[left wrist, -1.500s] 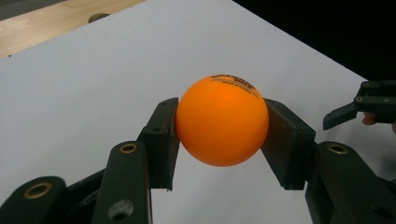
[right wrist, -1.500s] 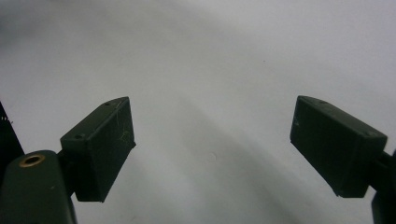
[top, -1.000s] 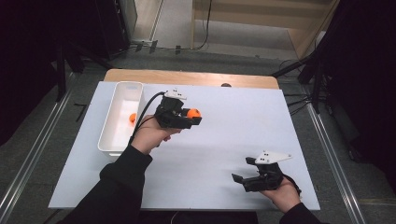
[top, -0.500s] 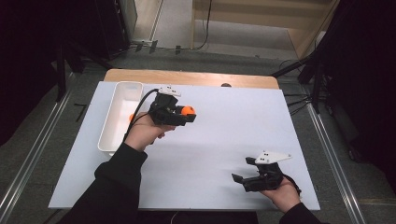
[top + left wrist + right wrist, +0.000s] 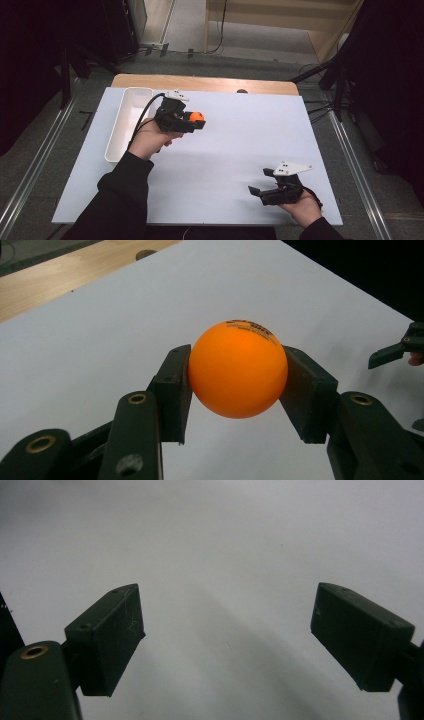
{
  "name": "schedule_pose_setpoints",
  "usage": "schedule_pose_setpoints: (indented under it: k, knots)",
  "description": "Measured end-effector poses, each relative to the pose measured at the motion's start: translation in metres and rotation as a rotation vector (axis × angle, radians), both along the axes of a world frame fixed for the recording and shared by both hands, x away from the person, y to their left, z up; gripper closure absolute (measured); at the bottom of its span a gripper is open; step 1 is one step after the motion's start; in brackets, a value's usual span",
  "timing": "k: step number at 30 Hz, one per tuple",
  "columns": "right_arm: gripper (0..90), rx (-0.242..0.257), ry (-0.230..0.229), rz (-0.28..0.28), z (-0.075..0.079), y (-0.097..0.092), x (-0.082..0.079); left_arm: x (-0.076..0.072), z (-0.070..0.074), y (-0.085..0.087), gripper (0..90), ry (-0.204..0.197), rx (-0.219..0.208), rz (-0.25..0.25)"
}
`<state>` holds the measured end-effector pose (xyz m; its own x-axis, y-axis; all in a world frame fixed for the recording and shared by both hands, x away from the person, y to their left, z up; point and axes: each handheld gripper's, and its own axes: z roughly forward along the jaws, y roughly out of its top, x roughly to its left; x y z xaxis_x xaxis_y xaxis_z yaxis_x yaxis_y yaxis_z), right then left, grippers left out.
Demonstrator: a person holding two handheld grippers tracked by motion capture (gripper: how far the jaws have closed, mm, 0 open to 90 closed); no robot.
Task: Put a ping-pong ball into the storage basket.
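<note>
An orange ball (image 5: 198,117) with dark print is clamped between the jaws of my left gripper (image 5: 196,120), held a little above the white tabletop (image 5: 240,145) just right of the white tray (image 5: 131,96). In the left gripper view the ball (image 5: 237,370) sits squarely between both black pads (image 5: 172,390). My right gripper (image 5: 258,190) rests low near the table's front right, jaws spread wide with nothing in them. The right gripper view shows its gripper (image 5: 227,635) over bare white surface.
The long white tray lies along the left side of the tabletop. A wooden strip (image 5: 200,82) borders the far edge. Dark floor and metal rails surround the table. The right gripper's jaw tip (image 5: 395,350) shows at the right edge of the left gripper view.
My left gripper, still holding the ball, has drifted slightly left and toward the far side, closer to the tray. The right gripper has stayed put.
</note>
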<state>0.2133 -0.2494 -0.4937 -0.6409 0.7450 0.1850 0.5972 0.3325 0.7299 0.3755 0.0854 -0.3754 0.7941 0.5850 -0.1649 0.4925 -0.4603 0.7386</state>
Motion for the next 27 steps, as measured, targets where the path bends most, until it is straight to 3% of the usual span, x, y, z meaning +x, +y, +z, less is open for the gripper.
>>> schedule_pose_setpoints:
  k: [27]
  knots:
    - [12.3,-0.001,-0.003,0.001,0.000,0.000,0.000,0.011,0.006,0.026,50.6,-0.008,0.008,0.059]
